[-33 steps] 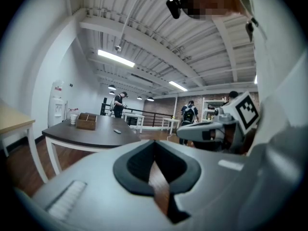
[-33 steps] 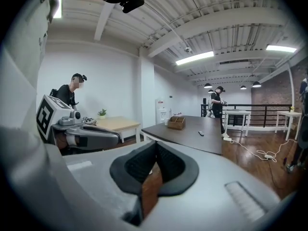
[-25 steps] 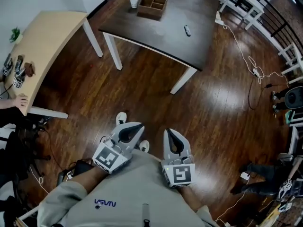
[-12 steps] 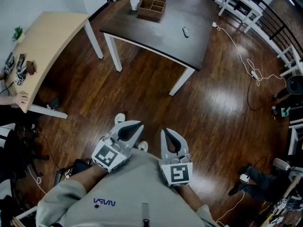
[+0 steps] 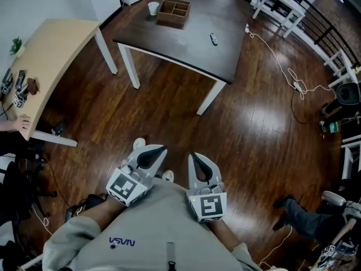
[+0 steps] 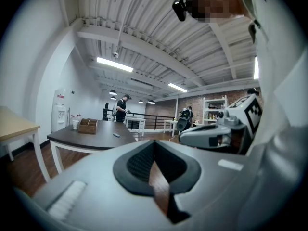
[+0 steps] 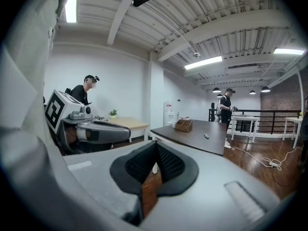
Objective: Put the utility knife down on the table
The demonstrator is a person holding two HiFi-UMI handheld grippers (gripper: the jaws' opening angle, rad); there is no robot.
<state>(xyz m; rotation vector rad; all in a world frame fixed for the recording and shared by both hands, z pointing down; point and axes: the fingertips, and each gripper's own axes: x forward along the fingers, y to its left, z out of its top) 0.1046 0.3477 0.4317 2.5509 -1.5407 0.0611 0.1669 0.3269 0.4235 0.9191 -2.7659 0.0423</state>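
A small grey-and-black object, apparently the utility knife (image 5: 214, 38), lies on the dark table (image 5: 186, 44) far ahead of me, right of the table's middle. It also shows as a speck in the left gripper view (image 6: 116, 135) and in the right gripper view (image 7: 206, 136). My left gripper (image 5: 155, 149) and right gripper (image 5: 193, 157) are held side by side close to my body, above the wooden floor and well short of the table. In the left gripper view the left gripper (image 6: 154, 146) is shut and empty. My right gripper (image 7: 156, 148) is also shut with nothing between its pads.
A wooden divided box (image 5: 173, 12) and a white cup (image 5: 153, 8) stand at the dark table's far left. A beige table (image 5: 51, 55) with small items is at the left. White cables (image 5: 282, 66) trail over the floor at the right, and another person's legs (image 5: 304, 219) show at lower right.
The head view has shifted, so the dark table sits a little further left and up. Both grippers stay shut, close to my body.
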